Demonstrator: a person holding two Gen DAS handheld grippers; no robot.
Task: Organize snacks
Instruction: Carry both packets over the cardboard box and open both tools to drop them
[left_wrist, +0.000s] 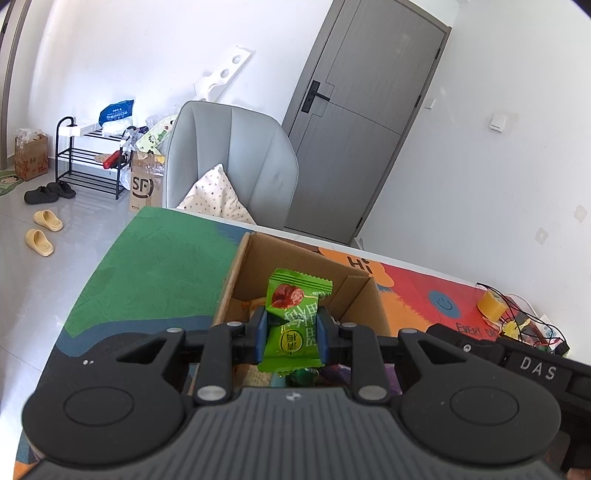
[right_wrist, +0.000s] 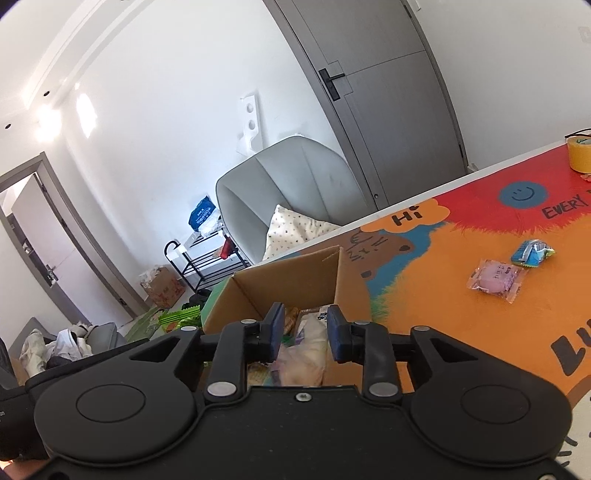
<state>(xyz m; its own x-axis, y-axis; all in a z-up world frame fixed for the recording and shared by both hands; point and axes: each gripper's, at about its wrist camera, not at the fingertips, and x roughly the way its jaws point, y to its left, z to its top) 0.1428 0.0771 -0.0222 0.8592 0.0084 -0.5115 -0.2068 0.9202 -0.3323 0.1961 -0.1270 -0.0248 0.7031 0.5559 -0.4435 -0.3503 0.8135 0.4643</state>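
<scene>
On the colourful printed table mat (right_wrist: 461, 295), a pink wrapped snack (right_wrist: 495, 280) and blue packet (right_wrist: 532, 253) lie beside the open cardboard box (right_wrist: 314, 273). The left gripper (left_wrist: 291, 332) clamps a green snack packet (left_wrist: 295, 317) over the box; the right gripper (right_wrist: 304, 332) stands apart, empty, above it.

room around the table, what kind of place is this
Most likely a lived-in home, near an entryway: a grey armchair with a cushion, a shoe rack with slippers on the floor beside it, and a grey interior door.

A lived-in home's front room: a grey armchair (left_wrist: 236, 155) held a cushion (left_wrist: 216, 195); slippers (left_wrist: 40, 230) lay beside a shoe rack (left_wrist: 88, 158); a grey door (left_wrist: 354, 122) stood closed.
</scene>
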